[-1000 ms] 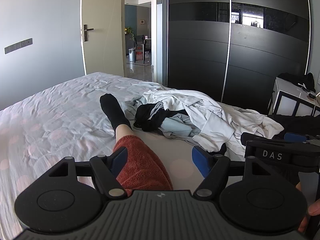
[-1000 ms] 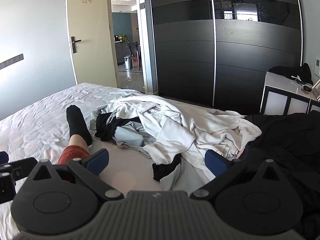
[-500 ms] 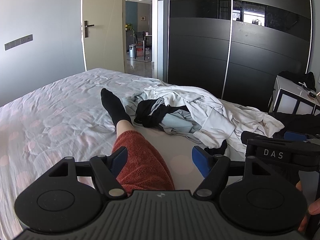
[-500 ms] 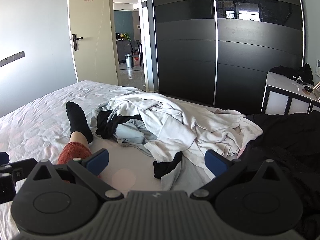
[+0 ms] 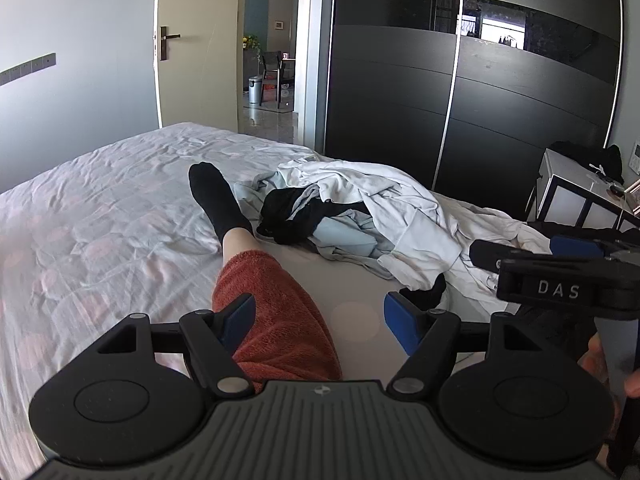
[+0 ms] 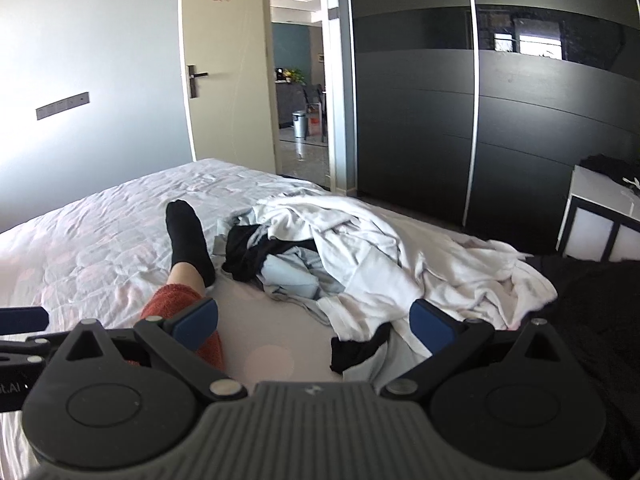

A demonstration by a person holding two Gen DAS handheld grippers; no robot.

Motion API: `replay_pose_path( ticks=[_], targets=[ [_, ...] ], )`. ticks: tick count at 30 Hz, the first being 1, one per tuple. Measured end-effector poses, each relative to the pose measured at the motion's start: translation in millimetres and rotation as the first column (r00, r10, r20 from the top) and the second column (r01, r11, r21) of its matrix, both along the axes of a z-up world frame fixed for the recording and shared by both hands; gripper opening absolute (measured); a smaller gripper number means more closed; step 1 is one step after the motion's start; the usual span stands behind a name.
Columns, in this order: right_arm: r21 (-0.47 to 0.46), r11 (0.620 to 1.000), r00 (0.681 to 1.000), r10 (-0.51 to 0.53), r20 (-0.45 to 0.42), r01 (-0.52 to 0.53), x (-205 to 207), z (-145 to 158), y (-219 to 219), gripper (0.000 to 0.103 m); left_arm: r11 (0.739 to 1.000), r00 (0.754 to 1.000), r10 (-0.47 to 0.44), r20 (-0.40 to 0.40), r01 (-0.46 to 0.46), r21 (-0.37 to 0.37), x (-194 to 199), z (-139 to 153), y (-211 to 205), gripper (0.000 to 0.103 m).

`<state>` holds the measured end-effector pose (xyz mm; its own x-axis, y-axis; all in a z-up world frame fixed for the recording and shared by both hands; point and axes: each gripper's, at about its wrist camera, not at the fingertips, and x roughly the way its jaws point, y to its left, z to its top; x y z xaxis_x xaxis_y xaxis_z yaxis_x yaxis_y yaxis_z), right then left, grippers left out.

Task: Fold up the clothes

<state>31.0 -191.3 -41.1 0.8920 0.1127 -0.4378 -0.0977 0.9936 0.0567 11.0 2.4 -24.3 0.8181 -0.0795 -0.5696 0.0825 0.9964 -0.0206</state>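
On the far left the bed [image 5: 100, 216] spreads out pale and wrinkled, with plenty of flat sheet there, the sort of room a fold would want. Next comes the person's leg [image 5: 280, 320], stretched along the mattress in red fleece with a black sock [image 5: 216, 200] at the end, toes pointing away toward the open door [image 5: 192, 40]; the person sits on the bed facing the laundry, so both tools look straight at it.

The left gripper [image 5: 320, 314] hovers low over that leg, jaws wide apart, nothing between the blue pads. Beside it the right gripper [image 6: 316, 320] hangs the same way, jaws spread and empty, its gap framing the near edge of the laundry; I judge it is the closer one to a grab.

Now the pile of clothes [image 6: 360, 256] itself: a crumpled heap on the bed just right of the sock, unfolded, with no tidy stack in view. Its long axis runs from the far left, near the foot, toward the near right. A white garment [image 6: 400, 248] drapes over the top, a black piece [image 6: 248, 252] and a light blue one [image 6: 288, 276] poke out on the left, and a dark scrap [image 6: 356, 350] lies at the near edge. Further right a big black garment [image 6: 592, 320] covers the mattress, and behind it stand the dark wardrobe [image 6: 520, 120] and a white cabinet [image 6: 600, 216].
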Motion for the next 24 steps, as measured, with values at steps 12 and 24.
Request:
replay_pose_path(
  ticks=[12,24],
  targets=[
    [0.066,0.995,0.992,0.077,-0.102,-0.071,91,-13,-29,0.103,0.998,0.997,0.053,-0.055,-0.050,0.044,48,-12,46,0.084],
    [-0.066,0.997,0.981,0.032,-0.193,-0.046,261,-50,-41,0.061,0.987,0.982,0.153,-0.114,-0.146,0.064,106,-32,99,0.084]
  ],
)
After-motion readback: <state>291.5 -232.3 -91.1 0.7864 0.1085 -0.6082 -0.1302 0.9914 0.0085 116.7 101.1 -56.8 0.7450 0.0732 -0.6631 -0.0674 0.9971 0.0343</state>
